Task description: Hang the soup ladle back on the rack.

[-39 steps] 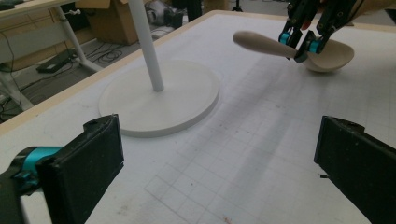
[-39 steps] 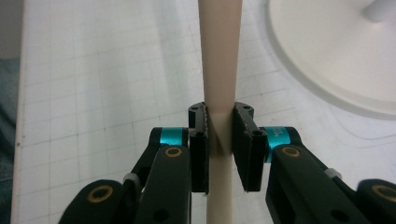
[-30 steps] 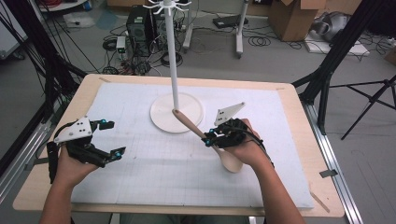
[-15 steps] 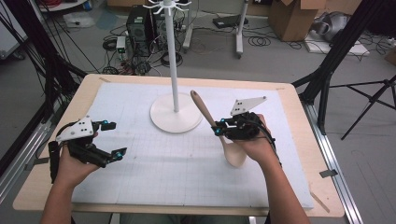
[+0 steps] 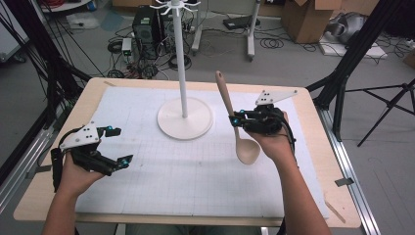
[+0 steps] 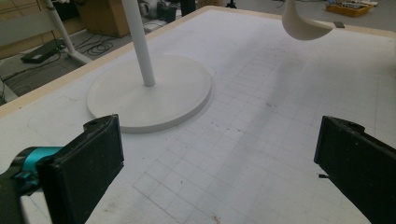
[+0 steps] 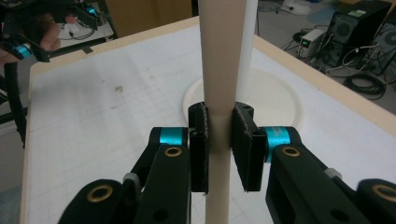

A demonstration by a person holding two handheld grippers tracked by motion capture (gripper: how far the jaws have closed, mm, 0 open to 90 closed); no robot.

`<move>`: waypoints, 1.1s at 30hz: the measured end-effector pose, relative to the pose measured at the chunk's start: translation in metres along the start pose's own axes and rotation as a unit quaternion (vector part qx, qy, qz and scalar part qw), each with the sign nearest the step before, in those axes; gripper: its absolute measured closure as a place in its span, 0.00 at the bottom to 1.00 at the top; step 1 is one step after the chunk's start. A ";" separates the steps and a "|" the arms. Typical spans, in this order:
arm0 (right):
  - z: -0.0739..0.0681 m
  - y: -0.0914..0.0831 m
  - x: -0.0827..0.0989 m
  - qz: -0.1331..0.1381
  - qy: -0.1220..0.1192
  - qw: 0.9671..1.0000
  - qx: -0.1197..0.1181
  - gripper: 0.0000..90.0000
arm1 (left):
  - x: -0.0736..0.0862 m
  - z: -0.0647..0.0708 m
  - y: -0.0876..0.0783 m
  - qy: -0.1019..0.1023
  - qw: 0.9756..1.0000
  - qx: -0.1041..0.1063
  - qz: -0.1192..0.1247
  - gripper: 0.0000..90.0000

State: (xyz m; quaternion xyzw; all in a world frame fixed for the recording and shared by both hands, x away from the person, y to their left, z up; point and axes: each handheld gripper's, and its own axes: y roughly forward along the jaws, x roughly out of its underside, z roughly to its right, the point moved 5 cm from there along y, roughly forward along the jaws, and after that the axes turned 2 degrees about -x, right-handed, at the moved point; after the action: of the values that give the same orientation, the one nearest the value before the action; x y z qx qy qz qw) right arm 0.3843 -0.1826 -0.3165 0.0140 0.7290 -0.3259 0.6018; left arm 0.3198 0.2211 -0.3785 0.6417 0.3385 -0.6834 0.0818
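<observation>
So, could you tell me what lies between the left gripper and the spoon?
Nothing: in the high view, bare gridded mat separates the left gripper from the spoon.

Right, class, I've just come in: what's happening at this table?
A person works with a claw in each hand. The right claw is shut on the handle of a wooden spoon, holding it above the mat with its bowl hanging down and its handle tilted up, beside the white stand. The left claw is open with nothing between its jaws, near the mat's left side. The spoon isn't on the stand's hooks yet.
</observation>
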 end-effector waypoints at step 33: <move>0.027 -0.006 -0.099 0.009 -0.007 1.000 -0.009 0.86 | 0.001 -0.002 -0.002 0.001 1.000 -0.011 -0.001 0.02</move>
State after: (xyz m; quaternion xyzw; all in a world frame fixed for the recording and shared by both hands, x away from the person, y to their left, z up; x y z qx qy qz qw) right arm 0.4328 -0.1640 -0.2275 0.0132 0.7276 -0.3143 0.6096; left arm 0.3203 0.2242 -0.3782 0.6409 0.3471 -0.6790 0.0879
